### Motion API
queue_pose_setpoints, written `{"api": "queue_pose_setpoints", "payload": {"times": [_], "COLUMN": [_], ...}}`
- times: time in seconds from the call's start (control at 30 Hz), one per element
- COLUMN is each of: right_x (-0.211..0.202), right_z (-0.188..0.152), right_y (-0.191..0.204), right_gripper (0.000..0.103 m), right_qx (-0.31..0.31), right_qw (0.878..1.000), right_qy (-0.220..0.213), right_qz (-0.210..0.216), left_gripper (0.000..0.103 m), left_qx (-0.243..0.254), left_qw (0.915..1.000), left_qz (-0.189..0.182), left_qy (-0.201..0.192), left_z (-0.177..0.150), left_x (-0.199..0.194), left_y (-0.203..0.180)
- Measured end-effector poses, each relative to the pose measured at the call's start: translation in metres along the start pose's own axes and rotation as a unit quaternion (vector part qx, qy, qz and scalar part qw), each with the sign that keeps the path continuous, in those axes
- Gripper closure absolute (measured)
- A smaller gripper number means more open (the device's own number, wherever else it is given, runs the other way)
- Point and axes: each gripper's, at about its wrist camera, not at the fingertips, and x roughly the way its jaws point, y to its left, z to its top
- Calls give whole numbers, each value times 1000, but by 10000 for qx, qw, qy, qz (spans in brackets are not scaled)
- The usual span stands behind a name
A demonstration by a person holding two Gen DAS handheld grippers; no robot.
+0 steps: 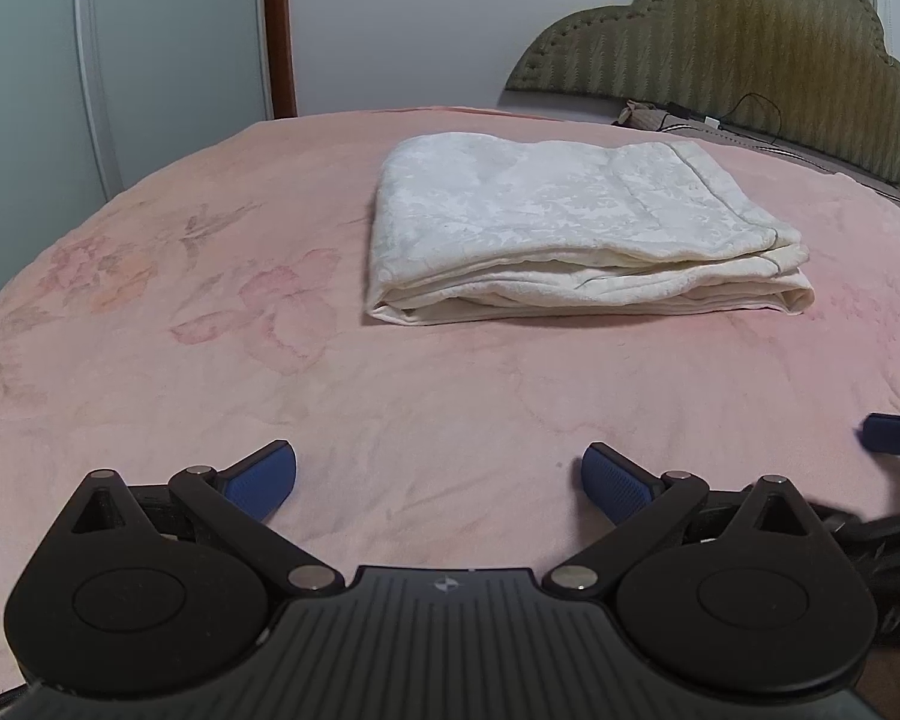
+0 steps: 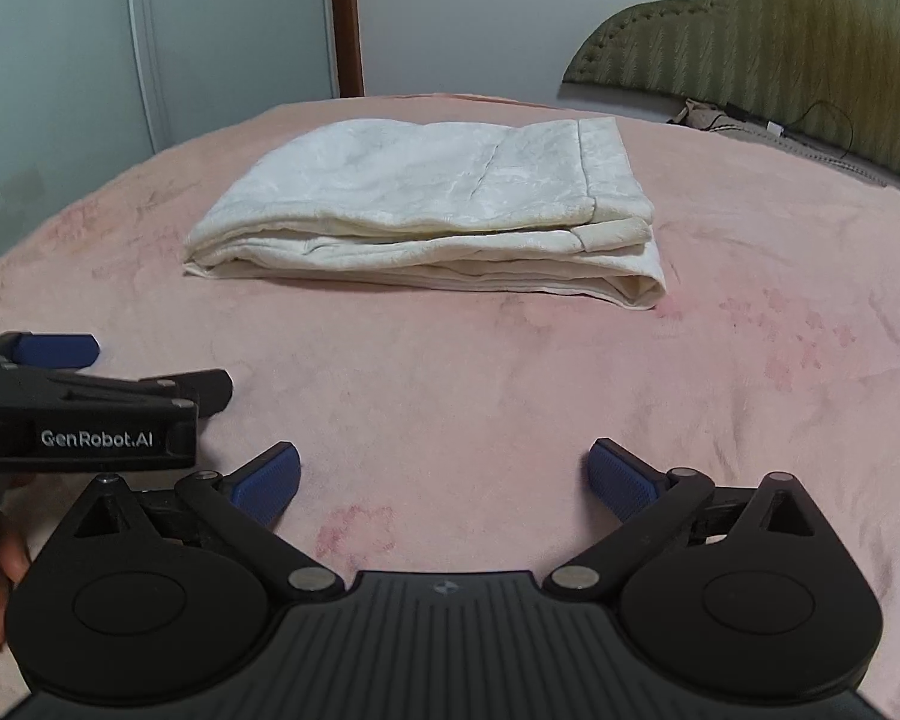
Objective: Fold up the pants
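The cream-white pants (image 1: 564,228) lie folded in a flat rectangular stack on the pink bedspread (image 1: 210,360), ahead of both grippers; they also show in the right wrist view (image 2: 426,210). My left gripper (image 1: 439,480) is open and empty, held low over the bedspread well short of the pants. My right gripper (image 2: 444,480) is open and empty, likewise short of the pants. A blue fingertip of the right gripper (image 1: 894,433) shows at the right edge of the left view. The left gripper's side (image 2: 90,414) shows at the left of the right wrist view.
An olive padded headboard (image 1: 750,42) stands at the back right, with a black cable (image 1: 750,114) and small items at its foot. A pale wardrobe (image 1: 90,60) and a wooden post (image 1: 279,30) stand behind the bed. The bed edge curves away on the left.
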Motion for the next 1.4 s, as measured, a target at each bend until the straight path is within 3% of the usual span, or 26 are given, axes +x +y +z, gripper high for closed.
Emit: {"api": "queue_pose_setpoints", "payload": {"times": [0.1, 0.23, 1.4], "right_x": [-8, -9, -9], "right_z": [-5, -9, -13], "right_y": [-8, -24, -23], "right_gripper": [0, 0, 0], "right_qx": [88, 147, 352], "right_qw": [9994, 9998, 9981], "right_qy": [-45, 38, -116], "right_qz": [-345, -159, -494], "left_gripper": [0, 0, 0], "left_qx": [-54, -57, -62], "left_qw": [10000, 10000, 10000], "left_qz": [-24, -24, -16], "left_qy": [12, 32, 22], "left_z": [-5, -6, -6], "left_x": [-4, -5, -4], "left_y": [8, 9, 10]}}
